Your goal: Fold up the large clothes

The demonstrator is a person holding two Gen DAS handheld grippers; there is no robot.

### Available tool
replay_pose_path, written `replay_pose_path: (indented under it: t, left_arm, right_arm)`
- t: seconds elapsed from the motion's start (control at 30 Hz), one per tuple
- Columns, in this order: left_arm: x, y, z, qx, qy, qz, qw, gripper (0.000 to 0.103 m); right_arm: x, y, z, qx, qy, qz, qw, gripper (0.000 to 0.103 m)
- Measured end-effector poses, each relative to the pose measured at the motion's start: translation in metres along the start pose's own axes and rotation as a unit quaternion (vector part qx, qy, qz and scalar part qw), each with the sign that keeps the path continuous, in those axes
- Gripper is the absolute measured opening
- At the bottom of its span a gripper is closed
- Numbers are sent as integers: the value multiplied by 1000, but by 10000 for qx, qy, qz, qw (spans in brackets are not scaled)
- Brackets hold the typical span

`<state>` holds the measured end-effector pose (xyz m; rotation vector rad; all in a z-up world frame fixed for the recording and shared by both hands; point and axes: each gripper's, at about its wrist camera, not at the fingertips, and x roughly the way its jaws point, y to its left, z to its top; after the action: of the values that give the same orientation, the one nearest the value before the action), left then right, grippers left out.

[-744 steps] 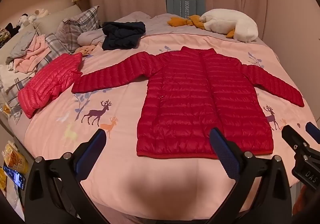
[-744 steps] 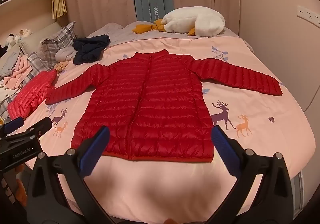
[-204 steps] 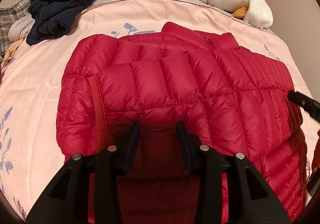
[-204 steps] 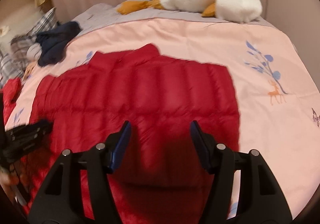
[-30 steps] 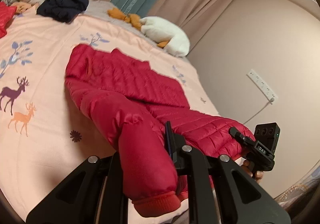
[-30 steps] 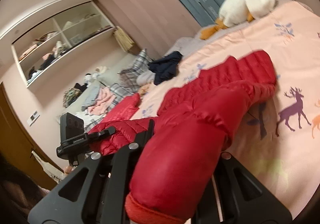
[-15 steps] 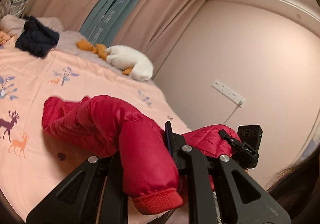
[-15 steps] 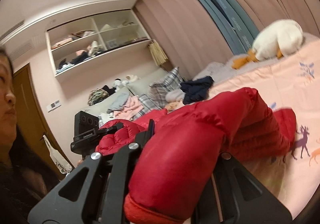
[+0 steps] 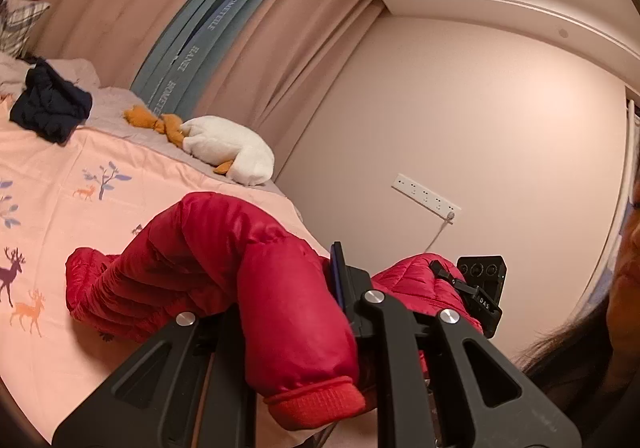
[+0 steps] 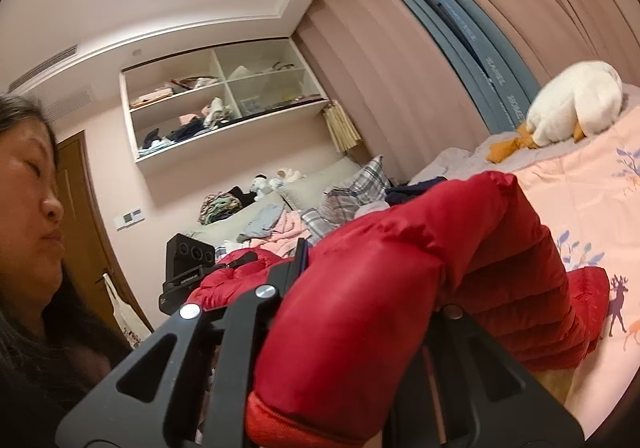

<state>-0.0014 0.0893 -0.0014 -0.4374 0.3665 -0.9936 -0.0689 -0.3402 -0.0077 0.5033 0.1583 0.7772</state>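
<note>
A red puffer jacket (image 9: 224,248) hangs bunched between both grippers, its far end still trailing on the pink deer-print bed (image 9: 60,184). My left gripper (image 9: 280,288) is shut on one thick fold, whose ribbed edge sticks out toward the camera. My right gripper (image 10: 372,280) is shut on another fold of the jacket (image 10: 440,232). Each gripper shows in the other's view: the right gripper (image 9: 438,270) at the right, the left gripper (image 10: 244,258) at the left, with jacket stretched between them. The padding hides the pads.
A white goose plush (image 9: 228,148) and a navy garment (image 9: 48,104) lie at the bed's far side. Loose clothes and plaid pillows (image 10: 348,196) are heaped at the head end under a wall shelf (image 10: 216,100). A person's head is close by. A wall socket strip (image 9: 424,198) is on the wall.
Over the last second both grippers rose and tipped up, lifting the jacket's near end off the bed. Earlier still it lay spread flat, then with its sleeves folded in.
</note>
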Motion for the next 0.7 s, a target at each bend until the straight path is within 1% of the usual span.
replay_pose_path:
  t: [0.17,0.33,0.4,0.5,0.57,0.7]
  left_arm:
    - [11,20,-3,-335,56,390,9987,15]
    - [29,53,-3,-826,172,901,9924,16]
    - [35,62,-2,-920,179,1067,9899,16]
    - [52,73,-1,-827,242,1466,9854,16]
    - [62,79,1,-808,287,1627,9829,16]
    - [86,100,1,-803,444,2104,9733,16]
  right_arm:
    - [16,-27,-3,401,119,-408,9983,14]
    - [38,-60,-5,708,144,-804,9941,15]
    - [47,-74,-6,803,153,-996,9917,15]
    - [60,-96,-7,889,190,-1288,9875,15]
    - [70,-110,-8,936,242,-1465,9845,15]
    - [87,-135,-13,982,410,-1834,9773,15]
